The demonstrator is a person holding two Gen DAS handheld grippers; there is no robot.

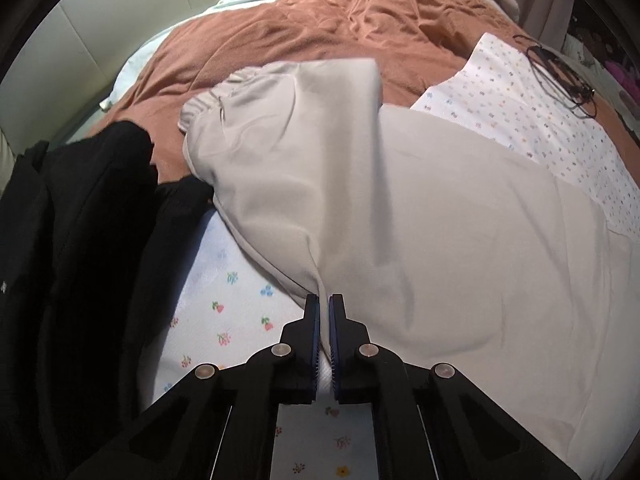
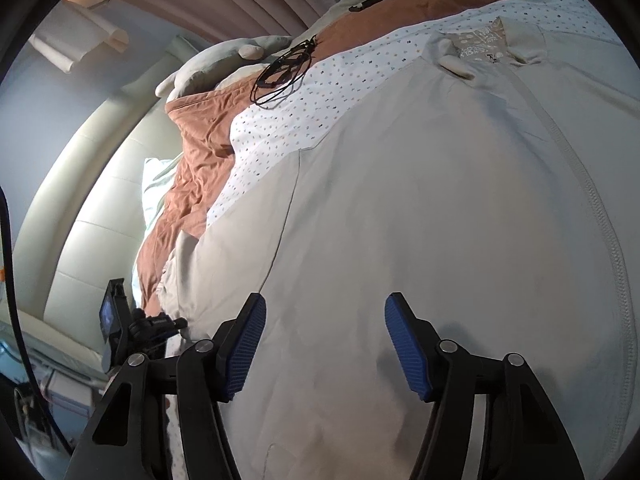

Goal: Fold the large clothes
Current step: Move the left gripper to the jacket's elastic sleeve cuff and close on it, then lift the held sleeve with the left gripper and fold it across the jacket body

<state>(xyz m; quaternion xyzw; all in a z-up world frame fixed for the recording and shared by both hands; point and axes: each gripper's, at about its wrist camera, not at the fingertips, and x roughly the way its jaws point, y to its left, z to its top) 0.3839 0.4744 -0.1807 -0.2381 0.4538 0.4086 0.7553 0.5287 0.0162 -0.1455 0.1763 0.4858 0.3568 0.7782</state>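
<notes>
A pale beige zip-front jacket (image 2: 400, 200) lies spread face up on the bed, its elastic-cuffed sleeve (image 1: 288, 120) folded across the body. The left tool (image 1: 324, 300) is pinched on the sleeve's fabric edge; the right tool (image 2: 325, 312) hovers wide apart above the jacket's front.

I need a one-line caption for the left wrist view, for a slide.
Left hand-held gripper shut on a fold of the beige zip jacket, sleeve draped across the floral bedsheet.
</notes>
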